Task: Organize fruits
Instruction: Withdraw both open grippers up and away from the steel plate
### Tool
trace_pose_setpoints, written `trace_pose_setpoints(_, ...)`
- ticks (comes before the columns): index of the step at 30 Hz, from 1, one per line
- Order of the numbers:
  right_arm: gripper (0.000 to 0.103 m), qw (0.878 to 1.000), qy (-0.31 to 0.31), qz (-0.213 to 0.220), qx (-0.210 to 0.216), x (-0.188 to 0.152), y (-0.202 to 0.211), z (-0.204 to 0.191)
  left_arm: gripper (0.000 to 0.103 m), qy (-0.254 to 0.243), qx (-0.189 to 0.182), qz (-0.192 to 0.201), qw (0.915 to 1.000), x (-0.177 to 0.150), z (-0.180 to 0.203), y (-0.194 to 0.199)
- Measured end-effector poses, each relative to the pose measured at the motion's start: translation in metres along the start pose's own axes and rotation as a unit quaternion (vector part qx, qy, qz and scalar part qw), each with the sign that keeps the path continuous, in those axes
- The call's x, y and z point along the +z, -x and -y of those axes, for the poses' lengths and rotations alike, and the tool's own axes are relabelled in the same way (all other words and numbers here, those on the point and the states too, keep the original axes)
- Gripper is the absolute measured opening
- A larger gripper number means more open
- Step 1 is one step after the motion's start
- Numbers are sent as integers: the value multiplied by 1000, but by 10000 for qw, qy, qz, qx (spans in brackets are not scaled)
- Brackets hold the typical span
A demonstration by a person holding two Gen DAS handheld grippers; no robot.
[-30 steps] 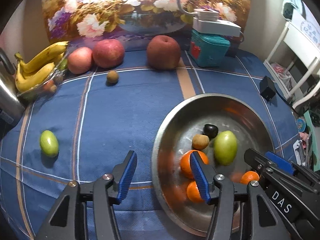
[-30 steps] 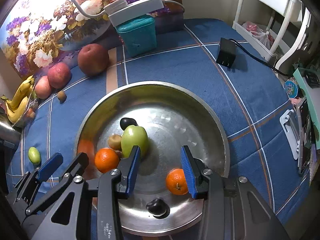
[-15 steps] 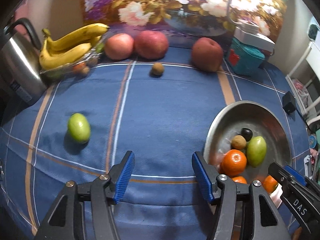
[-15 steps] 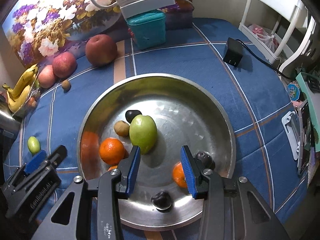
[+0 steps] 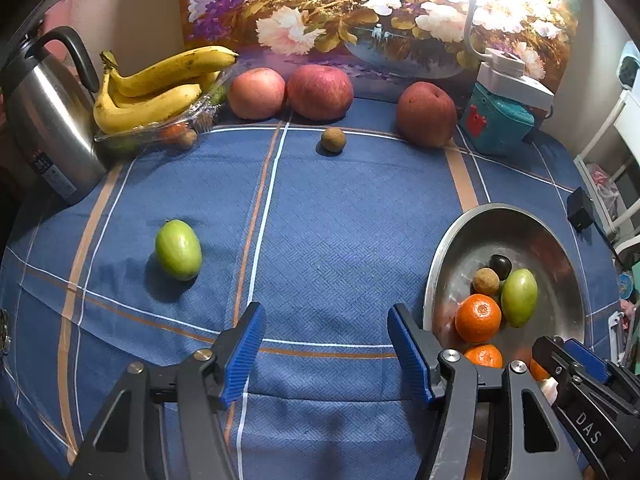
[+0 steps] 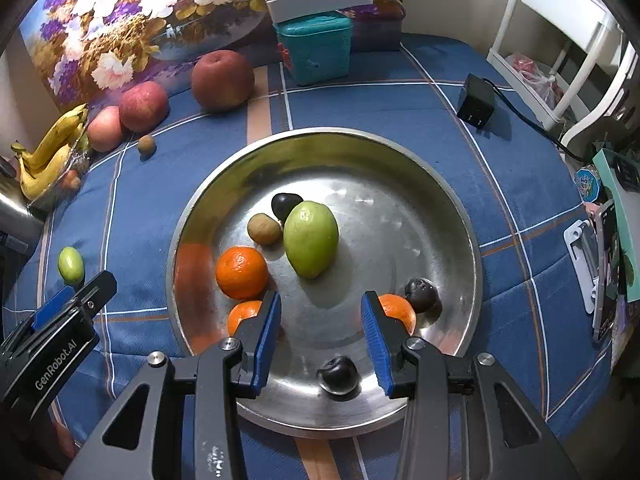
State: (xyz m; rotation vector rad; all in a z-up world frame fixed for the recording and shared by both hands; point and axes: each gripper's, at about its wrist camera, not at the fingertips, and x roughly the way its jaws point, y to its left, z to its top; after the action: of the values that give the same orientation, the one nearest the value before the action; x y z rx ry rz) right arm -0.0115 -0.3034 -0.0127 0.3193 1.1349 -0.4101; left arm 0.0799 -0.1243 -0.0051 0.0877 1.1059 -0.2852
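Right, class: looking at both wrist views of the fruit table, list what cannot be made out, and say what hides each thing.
- Left wrist view: the lower orange in the metal bowl is half covered by the left gripper, whose jaws are opening on nothing.
- Left wrist view: small fruits under the bananas blur behind clear wrapping.
- Right wrist view: the right gripper covers part of another orange.

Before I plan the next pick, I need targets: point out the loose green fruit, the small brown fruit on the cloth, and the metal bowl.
loose green fruit point(image 5: 178, 249), left wrist view, middle of its skin
small brown fruit point(image 5: 333, 139), left wrist view, its centre
metal bowl point(image 6: 400, 216), right wrist view, bare inner wall
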Motion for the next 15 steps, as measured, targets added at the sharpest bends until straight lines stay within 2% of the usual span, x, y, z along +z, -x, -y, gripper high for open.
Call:
trace_pose_setpoints(2, 43, 10000, 15, -3, -19, 0, 0, -1, 68, 7, 18, -5, 10000, 0, 0, -1)
trace_pose_setpoints(3, 43, 10000, 22, -4, -26, 0, -1, -1, 72, 2, 30, 2, 10000, 1, -1, -1)
trace_pose_setpoints(7, 45, 10000, 37, -20, -65, 1, -2, -3, 94, -61, 185, 60, 9998, 1, -1, -2)
trace_pose_setpoints(9, 63, 9999, 45, -31, -147, 1, -3, -4, 97, -90, 260, 84, 9996, 1, -1, -2)
trace_pose_setpoints(15, 70, 9997, -13, -25, -229, 3, -5, 0, 101, -107, 410, 92, 9991, 1, -3, -4)
